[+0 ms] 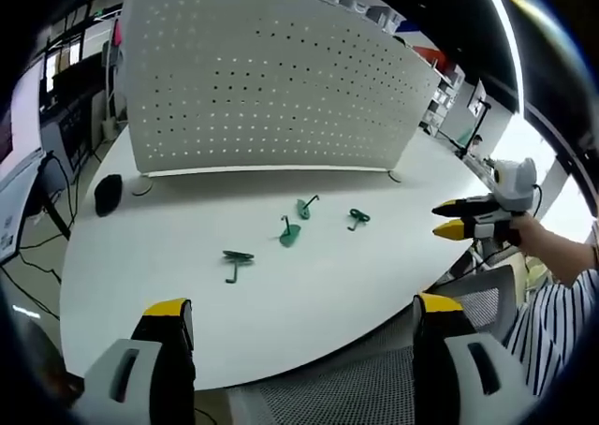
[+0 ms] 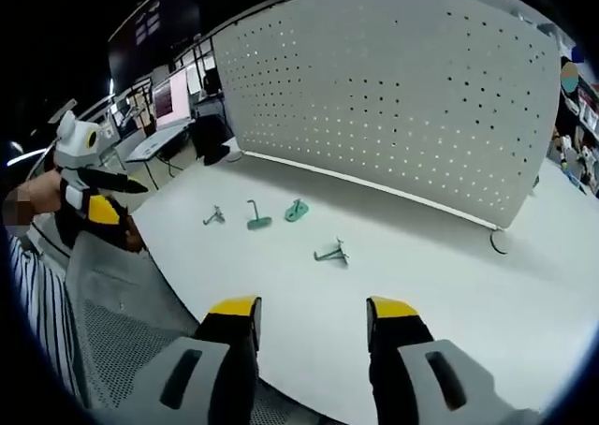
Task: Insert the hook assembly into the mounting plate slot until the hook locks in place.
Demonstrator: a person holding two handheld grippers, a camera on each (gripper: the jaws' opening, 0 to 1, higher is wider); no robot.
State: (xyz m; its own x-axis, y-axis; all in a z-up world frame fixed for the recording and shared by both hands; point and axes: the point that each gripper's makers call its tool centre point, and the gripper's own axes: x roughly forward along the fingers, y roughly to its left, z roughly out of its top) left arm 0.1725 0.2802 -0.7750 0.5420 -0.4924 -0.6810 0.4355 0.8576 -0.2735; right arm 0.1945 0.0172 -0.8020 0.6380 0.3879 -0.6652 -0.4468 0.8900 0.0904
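My left claw [image 1: 304, 317] and right claw [image 2: 312, 311] both stand wide apart, holding nothing, above the near edge of the white tabletop [image 1: 309, 285]. Four green hooks [image 1: 290, 230] lie scattered mid-table, before the upright pegboard [image 1: 271, 79].

We hold the left gripper [image 1: 304, 315] and right gripper [image 2: 313, 308] low in frame, jaws spread wide and holding nothing, a striped sleeve [image 1: 552, 322] at lower right.

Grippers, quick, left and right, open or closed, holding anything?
Left gripper: open, holding nothing.
Right gripper: open, holding nothing.
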